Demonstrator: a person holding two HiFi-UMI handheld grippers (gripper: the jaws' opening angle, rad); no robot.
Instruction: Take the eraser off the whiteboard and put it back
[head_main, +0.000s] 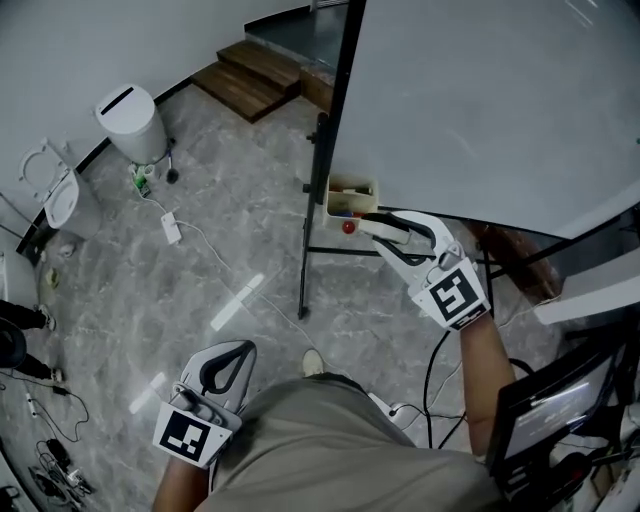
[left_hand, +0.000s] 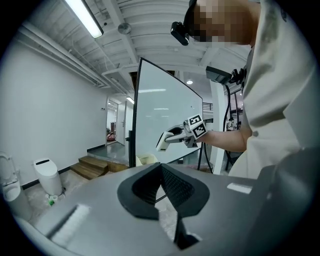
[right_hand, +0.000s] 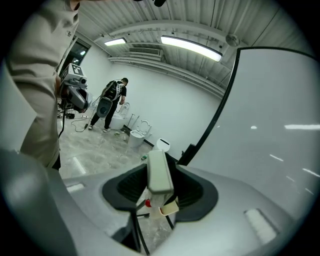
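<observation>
The whiteboard (head_main: 480, 100) stands on a black easel at the upper right. My right gripper (head_main: 392, 232) is shut on the eraser (head_main: 375, 228), a pale grey-white bar, just below the board's lower edge. Close beside it is the small beige marker tray (head_main: 350, 196). In the right gripper view the eraser (right_hand: 159, 172) stands lengthwise between the jaws, with the board (right_hand: 270, 130) to the right and the tray (right_hand: 169, 207) below. My left gripper (head_main: 240, 350) hangs low by the person's hip, jaws together and holding nothing. The left gripper view shows the right gripper (left_hand: 167, 141) with the eraser (left_hand: 162, 142) in front of the board.
The black easel leg (head_main: 304, 250) drops to the marble floor. A white bin (head_main: 133, 122), wooden steps (head_main: 250, 75), toilets (head_main: 60, 195) and a power strip (head_main: 172, 228) with its cable lie to the left. A monitor (head_main: 555, 405) stands at lower right. A person (right_hand: 112, 102) works far off.
</observation>
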